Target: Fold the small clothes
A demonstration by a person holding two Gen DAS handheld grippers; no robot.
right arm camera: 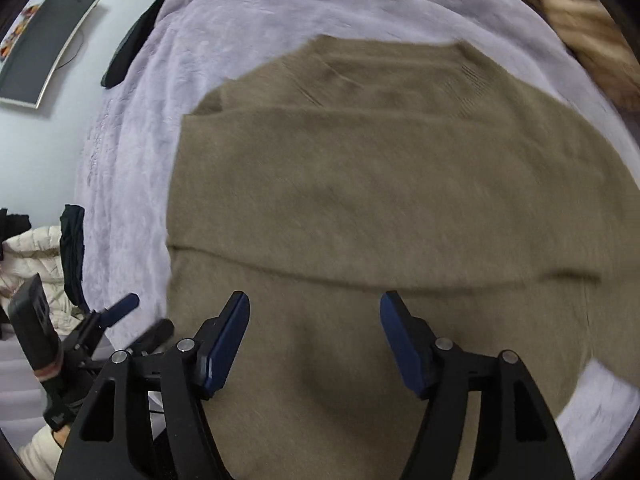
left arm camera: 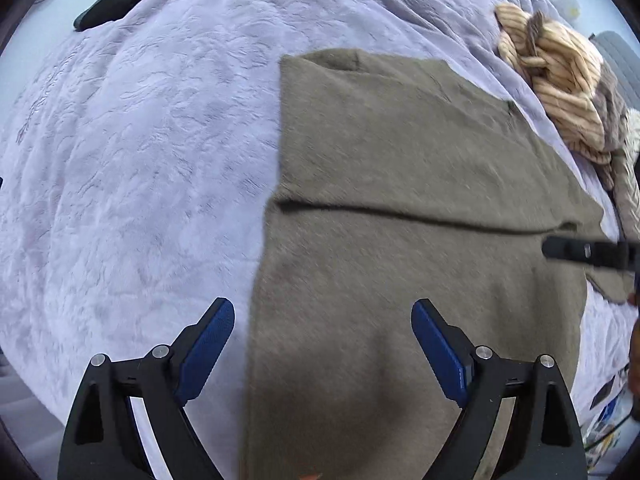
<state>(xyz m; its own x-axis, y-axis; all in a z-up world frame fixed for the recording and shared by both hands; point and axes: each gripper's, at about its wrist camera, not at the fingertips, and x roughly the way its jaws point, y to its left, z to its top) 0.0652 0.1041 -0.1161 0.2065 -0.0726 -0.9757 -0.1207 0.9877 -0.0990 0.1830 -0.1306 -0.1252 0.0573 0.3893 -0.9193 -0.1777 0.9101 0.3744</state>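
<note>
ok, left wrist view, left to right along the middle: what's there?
lavender blanket → olive-brown garment → tip of the right gripper at the right edge. Both grippers are open; the left gripper straddles the garment's left edge.

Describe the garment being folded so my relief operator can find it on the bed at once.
Start from the lavender plush blanket that covers the bed. The olive-brown sweater lies flat on it below both open grippers, one fold edge running across it. Unlike the crumpled tan striped garment heaped at the far right, it is plain and spread smooth.
</note>
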